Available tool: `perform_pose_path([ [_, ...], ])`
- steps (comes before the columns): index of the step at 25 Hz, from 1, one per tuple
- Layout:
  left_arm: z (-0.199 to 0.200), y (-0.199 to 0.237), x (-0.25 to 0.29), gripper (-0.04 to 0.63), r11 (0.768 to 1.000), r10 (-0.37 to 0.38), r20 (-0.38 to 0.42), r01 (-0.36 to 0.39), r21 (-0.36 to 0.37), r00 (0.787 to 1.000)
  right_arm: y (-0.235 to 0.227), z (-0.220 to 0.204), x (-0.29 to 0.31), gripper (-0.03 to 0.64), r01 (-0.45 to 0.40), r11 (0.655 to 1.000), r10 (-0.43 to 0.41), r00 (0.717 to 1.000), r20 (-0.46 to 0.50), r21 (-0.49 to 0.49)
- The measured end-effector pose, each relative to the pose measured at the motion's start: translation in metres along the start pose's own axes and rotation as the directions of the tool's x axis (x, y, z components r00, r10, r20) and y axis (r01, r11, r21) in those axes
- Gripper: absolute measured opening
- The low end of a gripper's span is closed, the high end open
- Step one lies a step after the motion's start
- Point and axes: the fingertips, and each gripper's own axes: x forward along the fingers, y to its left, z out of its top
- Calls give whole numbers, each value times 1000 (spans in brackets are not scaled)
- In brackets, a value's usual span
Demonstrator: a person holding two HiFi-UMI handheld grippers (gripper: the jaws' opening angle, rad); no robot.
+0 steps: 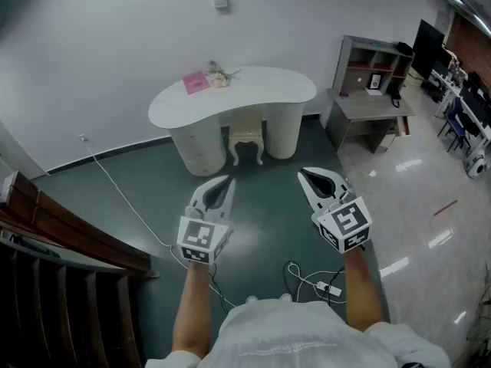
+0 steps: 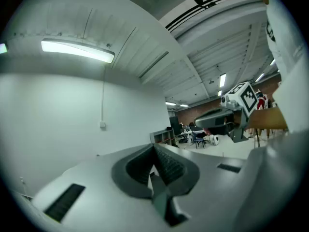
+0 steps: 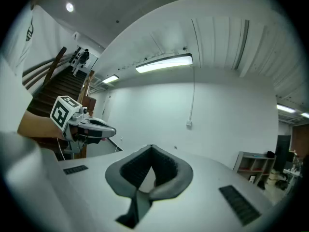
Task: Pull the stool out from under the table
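A dark green floor fills the room below the head camera, with a white wall at the far side. Nearest, a power strip (image 1: 331, 289) and its cords lie on the floor behind the right gripper's tips.

The left gripper (image 1: 224, 184) and the right gripper (image 1: 307, 176) are held level and side by side. Each has its jaws pressed together with nothing between them.

Beyond the fingertips, roughly midway between the two and well apart from both, the stool (image 1: 246, 139) sits tucked in the gap under the curved white table (image 1: 253, 90). Only its cream seat edge and front legs show.

The task looks barely begun, and the approach is the step in hand. To do it well, I would open the jaws on the way in. I would then grip the seat rim or a leg on each side and draw straight back, so the stool clears the pedestals without twisting.

On the tabletop a pink item (image 1: 196, 82) lies touching a small pale bundle (image 1: 219, 77). Right of the fingers, a grey desk (image 1: 374, 106) has open shelf compartments holding a few small things, too small to name.
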Motion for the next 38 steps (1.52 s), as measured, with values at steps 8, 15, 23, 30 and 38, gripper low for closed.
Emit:
perform_pose_path([
  [8,-16,9,12,17,991,13,-90,-1,136,996,-1,-6,10,12,-12,993,13,1000,8,-118],
  [15,-34,22,8,17,990,26,-120,-9,142,992,10,-28,25,12,-67,986,59,997,-55,-154],
  [23,-59,54,-5,17,992,17,-145,2,125,989,28,-43,54,12,-60,988,43,992,-116,-144],
  [30,-77,79,-3,17,999,8,-153,0,53,988,27,-41,75,12,-23,999,20,994,-110,-33],
  [38,-101,115,50,17,998,39,-195,-28,58,980,-16,-64,127,12,-57,997,51,991,-123,-42],
])
